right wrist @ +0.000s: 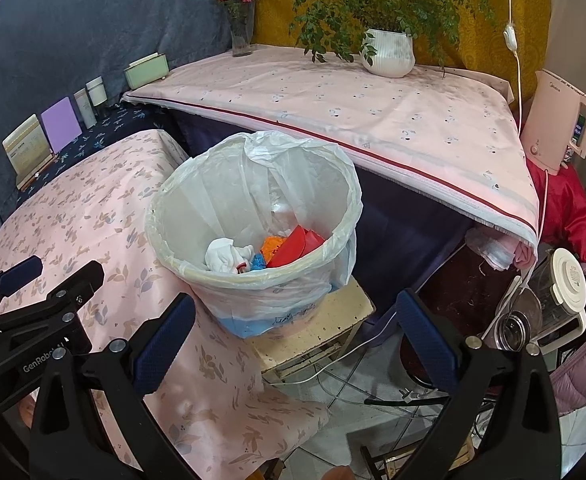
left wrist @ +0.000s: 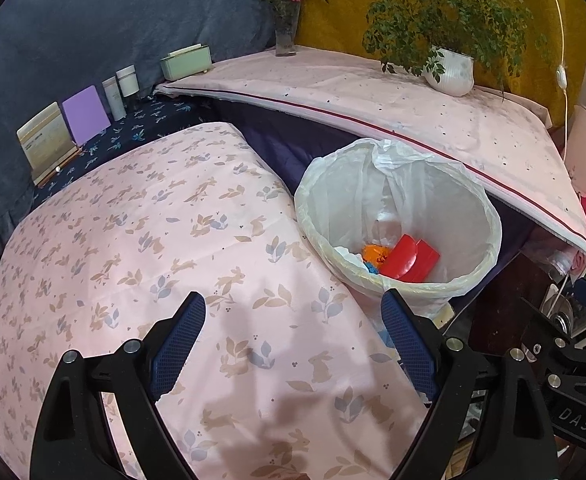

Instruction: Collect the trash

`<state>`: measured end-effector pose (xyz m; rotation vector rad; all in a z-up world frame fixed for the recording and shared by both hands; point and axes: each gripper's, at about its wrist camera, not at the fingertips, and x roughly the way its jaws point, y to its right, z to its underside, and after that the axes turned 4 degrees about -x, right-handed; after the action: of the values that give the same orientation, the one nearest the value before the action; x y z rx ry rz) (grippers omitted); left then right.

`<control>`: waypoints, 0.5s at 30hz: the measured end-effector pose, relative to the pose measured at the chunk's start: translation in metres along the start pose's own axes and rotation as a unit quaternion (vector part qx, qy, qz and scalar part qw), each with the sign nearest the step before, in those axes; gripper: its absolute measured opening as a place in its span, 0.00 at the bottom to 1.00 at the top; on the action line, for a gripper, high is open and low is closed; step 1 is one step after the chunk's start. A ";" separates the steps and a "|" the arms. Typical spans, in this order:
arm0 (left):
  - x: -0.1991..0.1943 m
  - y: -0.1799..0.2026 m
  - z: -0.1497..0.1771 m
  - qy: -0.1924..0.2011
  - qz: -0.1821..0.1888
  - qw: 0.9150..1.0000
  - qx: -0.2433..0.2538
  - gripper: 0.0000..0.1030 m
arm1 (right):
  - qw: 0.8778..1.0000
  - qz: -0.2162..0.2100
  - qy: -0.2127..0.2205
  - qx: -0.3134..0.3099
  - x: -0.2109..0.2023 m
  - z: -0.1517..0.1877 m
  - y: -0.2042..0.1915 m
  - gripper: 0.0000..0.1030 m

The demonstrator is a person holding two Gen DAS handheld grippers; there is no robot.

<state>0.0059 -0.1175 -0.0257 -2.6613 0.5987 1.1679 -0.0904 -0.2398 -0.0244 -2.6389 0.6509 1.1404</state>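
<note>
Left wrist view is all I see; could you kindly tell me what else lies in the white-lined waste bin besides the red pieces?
Observer: A crumpled white tissue wad lies at the near-left inside the white-lined waste bin, beside the red plastic pieces.
Operator: Thank you. What does the bin stand on?
Observer: A worn cream wooden stool, next to the pink floral-clothed table.
Operator: Is the right claw free?
Observer: Yes, the right claw is open, with nothing between its jaws.

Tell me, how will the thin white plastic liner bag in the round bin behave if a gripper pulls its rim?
The thin white plastic liner bag looks crinkled, so probably floppy and easily torn. Its few scraps suggest it is light. The round bin on the small cream stool might tip.
</note>
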 end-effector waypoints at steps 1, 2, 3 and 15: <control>-0.001 0.000 0.000 0.002 0.000 1.000 0.000 0.83 | 1.000 0.000 0.000 0.000 0.000 0.000 0.000 0.93; -0.001 0.001 0.000 0.004 0.000 1.000 0.000 0.83 | 1.000 0.001 0.000 -0.001 0.000 0.000 0.000 0.93; -0.001 0.001 -0.001 0.005 -0.001 1.000 0.000 0.83 | 1.000 0.001 0.000 -0.001 0.000 0.000 0.000 0.93; -0.003 0.008 -0.001 0.013 0.000 1.000 0.011 0.83 | 1.000 0.005 0.000 -0.005 -0.003 0.001 0.000 0.93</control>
<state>0.0014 -0.1241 -0.0221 -2.6614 0.6132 1.1220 -0.0932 -0.2381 -0.0230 -2.6466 0.6606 1.1486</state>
